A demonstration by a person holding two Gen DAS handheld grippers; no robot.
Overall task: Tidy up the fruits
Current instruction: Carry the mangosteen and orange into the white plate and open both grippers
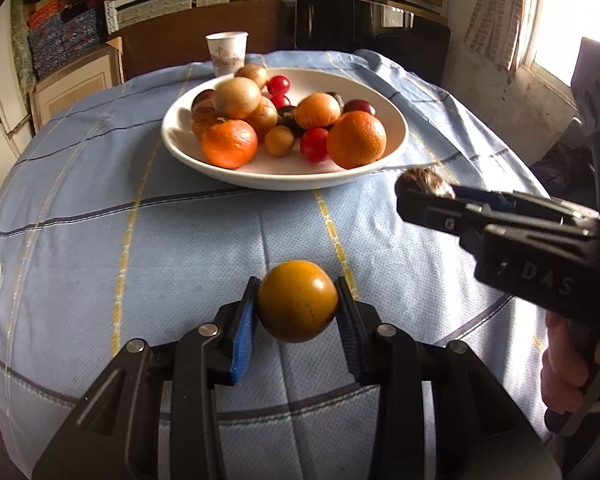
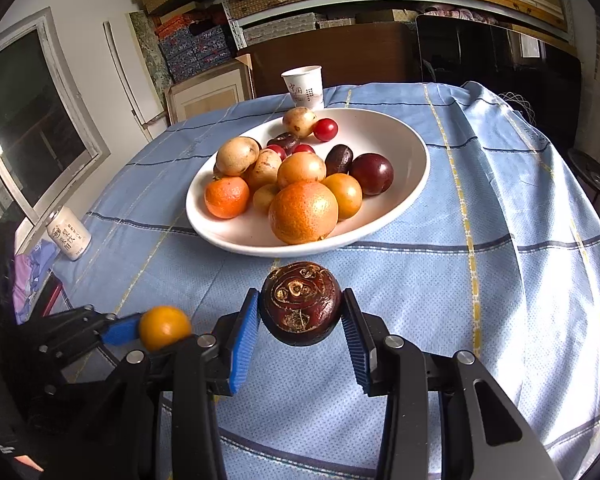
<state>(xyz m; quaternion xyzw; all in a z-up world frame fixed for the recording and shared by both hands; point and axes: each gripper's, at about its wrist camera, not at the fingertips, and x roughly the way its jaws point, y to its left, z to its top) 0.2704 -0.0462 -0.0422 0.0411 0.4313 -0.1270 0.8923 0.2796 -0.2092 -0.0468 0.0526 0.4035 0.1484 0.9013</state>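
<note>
White bowl (image 2: 412, 184), beyond both sets of jaws, already holds most fruits; two remain outside it. Right gripper (image 2: 302, 336) clamps a dark brown fruit (image 2: 300, 304) between its jaws; left gripper (image 1: 296, 320) clamps a small yellow-orange fruit (image 1: 297, 301), both short of the rim

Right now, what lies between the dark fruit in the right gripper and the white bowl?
Only bare blue tablecloth, in the right wrist view, between the dark fruit and the bowl.
</note>
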